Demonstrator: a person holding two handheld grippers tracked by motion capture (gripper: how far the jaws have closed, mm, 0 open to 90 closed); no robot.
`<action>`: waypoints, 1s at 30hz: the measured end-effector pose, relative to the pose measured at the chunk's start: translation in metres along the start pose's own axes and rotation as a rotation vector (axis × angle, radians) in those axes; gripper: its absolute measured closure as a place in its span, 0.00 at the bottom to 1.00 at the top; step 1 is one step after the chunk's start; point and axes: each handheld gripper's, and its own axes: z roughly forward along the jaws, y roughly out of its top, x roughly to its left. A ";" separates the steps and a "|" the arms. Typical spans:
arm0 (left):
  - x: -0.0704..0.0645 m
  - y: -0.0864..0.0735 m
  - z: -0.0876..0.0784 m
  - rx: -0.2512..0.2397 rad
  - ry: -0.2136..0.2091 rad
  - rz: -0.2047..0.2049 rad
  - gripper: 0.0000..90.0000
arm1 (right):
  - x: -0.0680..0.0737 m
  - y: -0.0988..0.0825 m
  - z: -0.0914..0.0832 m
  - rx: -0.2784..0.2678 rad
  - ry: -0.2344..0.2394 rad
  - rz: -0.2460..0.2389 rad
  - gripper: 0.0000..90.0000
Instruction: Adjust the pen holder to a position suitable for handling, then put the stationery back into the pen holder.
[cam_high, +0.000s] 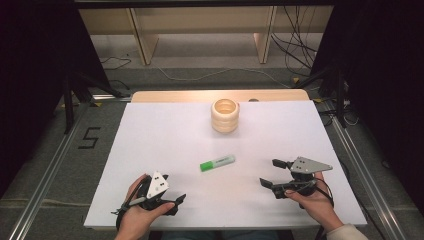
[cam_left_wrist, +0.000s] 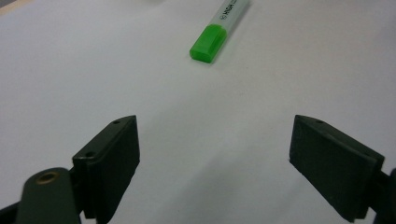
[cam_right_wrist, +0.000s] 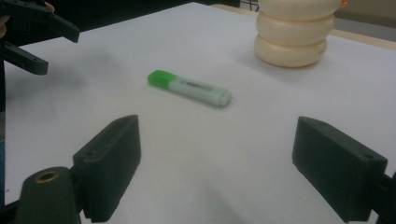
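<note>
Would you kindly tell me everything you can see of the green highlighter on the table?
The highlighter is a short, flat-bodied plastic pen with a bright green cap and a pale, whitish-green barrel bearing small dark print, too blurred to read. It is capped and lies flat on the white table, in front of the cream ring stack. Nothing touches it but the table; both claws are apart from it.

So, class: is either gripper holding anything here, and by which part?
Nothing is held. The left gripper and right gripper are open, and the highlighter lies untouched.
</note>
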 end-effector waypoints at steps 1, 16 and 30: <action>0.000 0.000 0.000 0.000 0.000 0.000 0.18 | 0.000 0.000 0.000 0.000 -0.001 0.001 0.18; 0.001 -0.001 0.000 0.002 0.008 -0.008 0.18 | 0.000 0.001 0.001 -0.010 -0.008 0.000 0.18; -0.005 0.002 0.005 0.006 -0.003 -0.016 0.18 | 0.003 0.013 0.026 0.073 -0.009 -0.038 0.71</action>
